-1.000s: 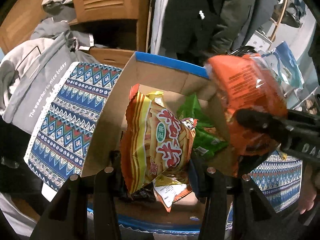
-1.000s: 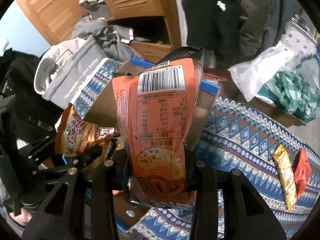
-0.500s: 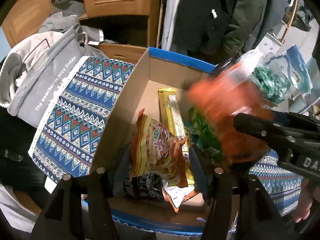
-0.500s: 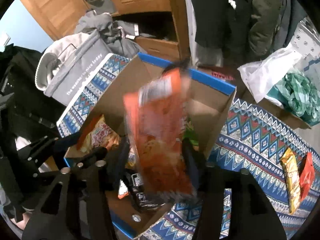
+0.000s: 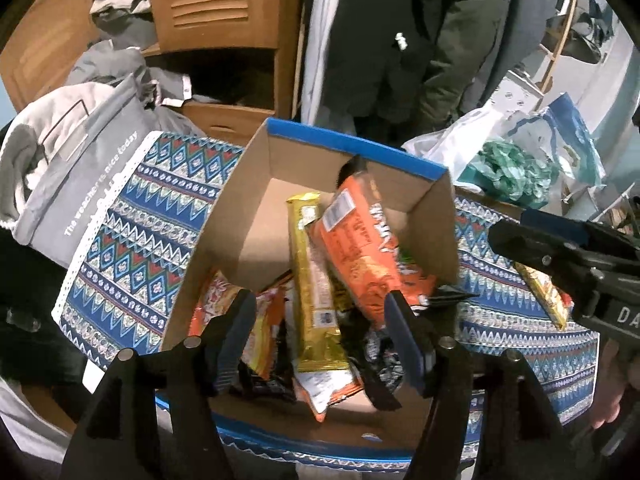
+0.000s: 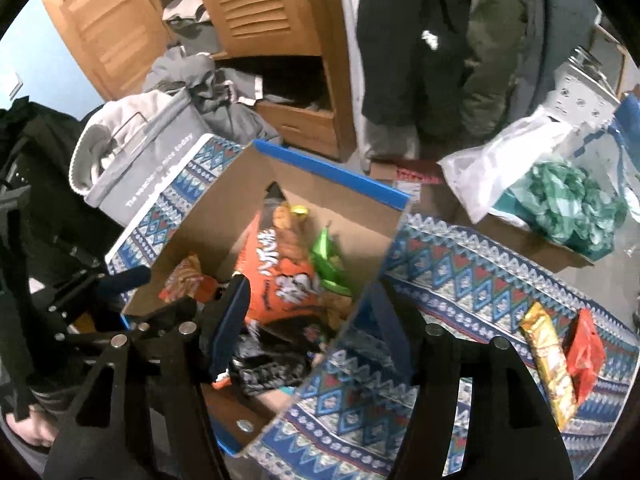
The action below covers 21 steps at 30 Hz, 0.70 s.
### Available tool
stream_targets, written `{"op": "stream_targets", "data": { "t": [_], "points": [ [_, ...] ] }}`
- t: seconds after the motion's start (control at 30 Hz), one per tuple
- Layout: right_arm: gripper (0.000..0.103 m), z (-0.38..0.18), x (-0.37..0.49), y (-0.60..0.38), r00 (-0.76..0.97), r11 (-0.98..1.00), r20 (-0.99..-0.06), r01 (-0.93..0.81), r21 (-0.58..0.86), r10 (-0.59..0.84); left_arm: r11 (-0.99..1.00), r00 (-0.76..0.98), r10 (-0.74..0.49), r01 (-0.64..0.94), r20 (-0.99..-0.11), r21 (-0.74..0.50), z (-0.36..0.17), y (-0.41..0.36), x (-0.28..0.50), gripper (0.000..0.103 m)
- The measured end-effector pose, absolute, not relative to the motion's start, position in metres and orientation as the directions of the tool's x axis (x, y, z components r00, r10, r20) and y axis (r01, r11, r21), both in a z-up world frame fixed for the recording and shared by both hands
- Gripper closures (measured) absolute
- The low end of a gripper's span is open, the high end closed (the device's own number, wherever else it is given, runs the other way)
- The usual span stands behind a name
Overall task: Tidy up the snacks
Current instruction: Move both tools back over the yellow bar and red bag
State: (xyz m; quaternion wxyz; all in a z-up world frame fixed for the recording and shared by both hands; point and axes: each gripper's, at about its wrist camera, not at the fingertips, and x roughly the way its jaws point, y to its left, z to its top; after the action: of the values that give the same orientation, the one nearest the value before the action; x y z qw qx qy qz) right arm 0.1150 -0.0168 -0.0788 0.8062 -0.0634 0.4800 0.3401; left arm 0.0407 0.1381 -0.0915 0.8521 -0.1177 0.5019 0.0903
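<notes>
An open cardboard box (image 5: 256, 216) with a blue rim stands on the patterned tablecloth (image 5: 132, 240) and holds several snack packs. An orange snack bag (image 5: 360, 248) lies tilted inside it, beside a long yellow pack (image 5: 314, 284); the orange bag also shows in the right wrist view (image 6: 276, 272) next to a green pack (image 6: 328, 260). A red-yellow bag (image 5: 224, 300) lies at the box's left. My left gripper (image 5: 320, 328) is open and empty over the box's near side. My right gripper (image 6: 304, 316) is open and empty above the box.
A yellow snack bar (image 6: 548, 356) and a small red packet (image 6: 584, 356) lie on the cloth at the right. A grey bag (image 6: 132, 152) of clothes sits at the left. A plastic bag with green contents (image 6: 568, 196) lies behind, near a wooden cabinet (image 6: 256, 8).
Both grippers opened. The red-yellow bag left my left gripper and the orange bag left my right gripper; both now lie in the box. Both grippers pulled back from the box.
</notes>
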Motion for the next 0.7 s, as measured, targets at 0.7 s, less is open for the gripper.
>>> {"op": "stream_targets", "data": {
  "t": [0.7],
  "points": [
    [0.033, -0.075, 0.115, -0.144, 0.432, 0.859, -0.817, -0.493, 0.141, 0.382, 0.99, 0.489, -0.017, -0.116, -0.872, -0.085, -0.078, 0.054, 0.057, 0.033]
  ]
}}
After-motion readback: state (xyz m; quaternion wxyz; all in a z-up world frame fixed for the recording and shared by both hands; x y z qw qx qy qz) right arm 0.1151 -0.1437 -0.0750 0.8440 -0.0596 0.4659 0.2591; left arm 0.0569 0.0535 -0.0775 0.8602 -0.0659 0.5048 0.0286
